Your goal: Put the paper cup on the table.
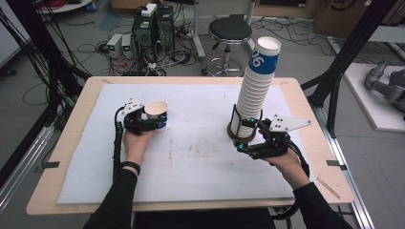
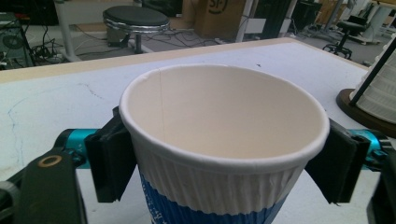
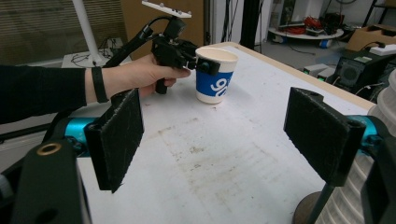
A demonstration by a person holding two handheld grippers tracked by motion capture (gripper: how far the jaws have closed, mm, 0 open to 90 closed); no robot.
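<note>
A white paper cup (image 1: 156, 114) with a blue band stands upright on the white mat (image 1: 191, 162) at the left. My left gripper (image 1: 155, 125) is shut on it, and in the left gripper view the black pads (image 2: 109, 161) touch the cup (image 2: 224, 140) on both sides just under its rim. A tall stack of the same cups (image 1: 258, 86) leans in a wire holder on a dark round base (image 1: 234, 136) at the right. My right gripper (image 1: 248, 137) stands open beside that base. In the right gripper view nothing lies between its pads (image 3: 119, 135), and the stack (image 3: 385, 116) rises at the right edge.
The mat covers most of the wooden table (image 1: 71, 143). A person's hands and dark sleeves come in from the near edge. Beyond the far edge stand a black stool (image 1: 230, 31), computer cases (image 1: 153, 28) and loose cables on the floor.
</note>
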